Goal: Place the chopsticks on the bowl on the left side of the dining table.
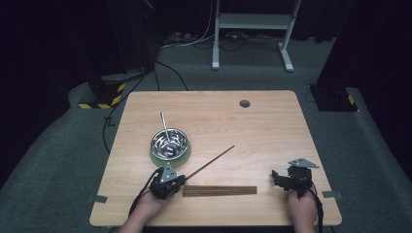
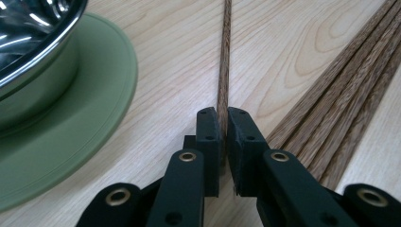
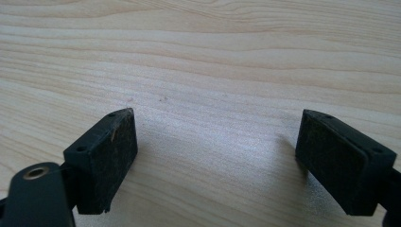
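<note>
Where the left gripper [image 2: 222, 130] meets the table, its two black jaws are clamped on the near end of a single thin wooden stick [image 2: 223, 56], which runs straight away between the pads over the pale wood. In the high view that stick [image 1: 210, 162] slants from the left gripper [image 1: 179, 179] up and to the right, lying between the bowl and the row of sticks. The pads are flat, matte blocks with small screw holes; brass rivets sit in the arms behind them. Just to the right lies a row of sticks [image 2: 340, 90] with the same brown, streaked grain, side by side and touching, their far ends cut off by the frame. To the left, a shiny steel bowl [image 2: 33, 33] stands on a smooth, round green mat [image 2: 90, 118], both only partly in frame; seen from above, a thin metal rod [image 1: 165, 125] leans in the bowl. The right gripper [image 3: 217, 161] has its jaws wide apart over bare, light-grained table [image 3: 203, 56], nothing between the rough dark pads.
</note>
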